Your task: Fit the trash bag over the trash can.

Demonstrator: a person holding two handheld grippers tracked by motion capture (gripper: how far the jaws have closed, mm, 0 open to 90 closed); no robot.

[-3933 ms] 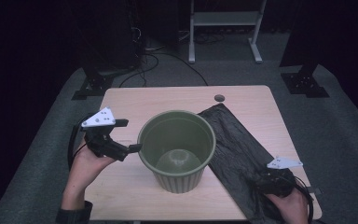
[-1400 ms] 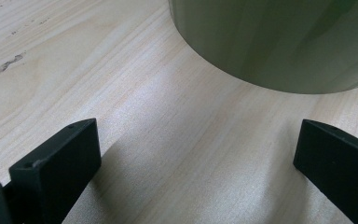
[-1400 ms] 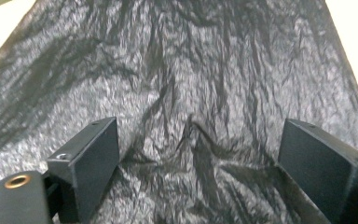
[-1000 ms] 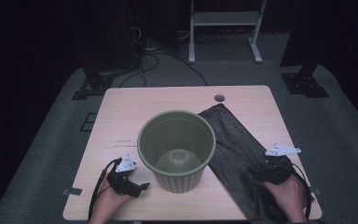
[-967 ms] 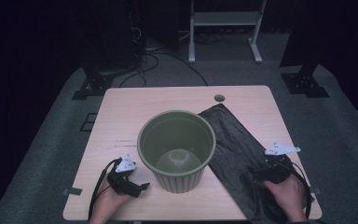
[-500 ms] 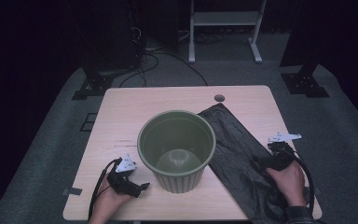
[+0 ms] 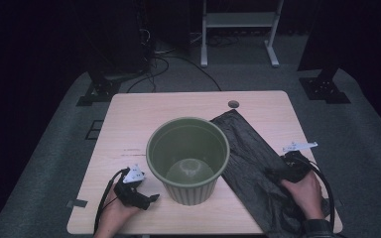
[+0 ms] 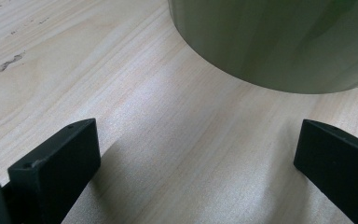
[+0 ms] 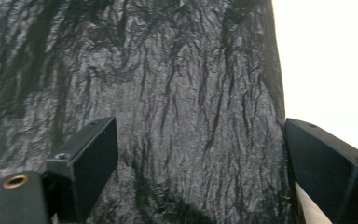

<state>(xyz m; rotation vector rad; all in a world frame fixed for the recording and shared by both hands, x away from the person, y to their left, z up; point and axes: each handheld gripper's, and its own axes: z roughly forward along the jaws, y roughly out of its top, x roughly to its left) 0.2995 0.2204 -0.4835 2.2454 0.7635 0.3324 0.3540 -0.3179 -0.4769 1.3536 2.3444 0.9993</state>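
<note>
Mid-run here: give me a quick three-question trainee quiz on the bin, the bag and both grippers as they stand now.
1. True or false: the right gripper has its jaws open over the black bag.
2. What is the left gripper holding? A) the green bin B) the black bag C) nothing
3. Fill in: the black bag lies flat on the table, to the ____ of the green bin in the high view.

Key: 1 true; 2 C; 3 right.

Dark lab: camera stands (image 7: 99, 87), floor cables (image 7: 161, 59)
</note>
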